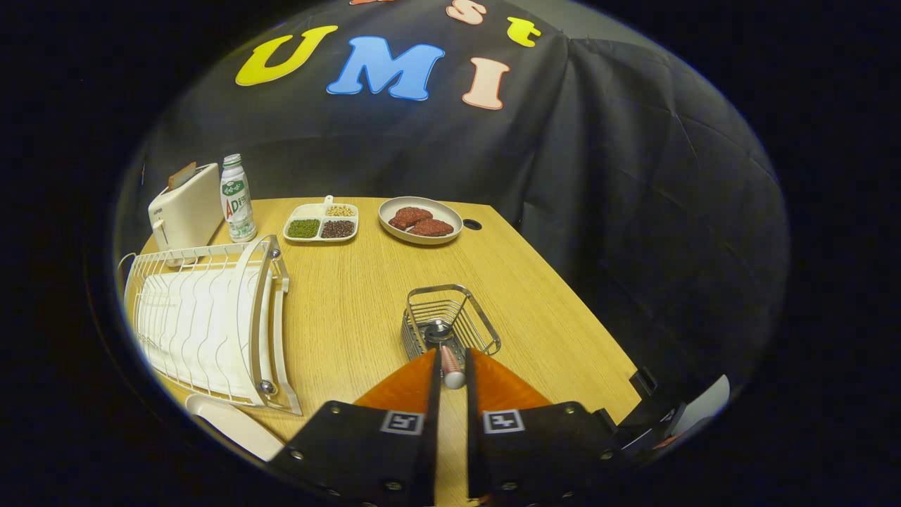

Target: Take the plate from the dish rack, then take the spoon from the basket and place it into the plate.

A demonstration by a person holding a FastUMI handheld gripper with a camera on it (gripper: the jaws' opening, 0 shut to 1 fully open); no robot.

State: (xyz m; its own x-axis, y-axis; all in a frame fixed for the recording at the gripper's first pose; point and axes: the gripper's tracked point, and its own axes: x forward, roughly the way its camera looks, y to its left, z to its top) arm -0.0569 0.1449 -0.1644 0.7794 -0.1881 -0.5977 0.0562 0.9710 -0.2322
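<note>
Now the gripper [452,362] is closing on the spoon [451,372], its handle standing between both fingers, bowl down in the basket [450,324]; the plate [236,422] is lying near-left, beside the dish rack [211,317].

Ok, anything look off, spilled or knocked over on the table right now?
Nothing stands out. The dish rack sits flat with the plate lying on the table in front of it. The wire basket is upright, and the gripper is shut on the spoon handle just above it. Nothing spilled.
</note>
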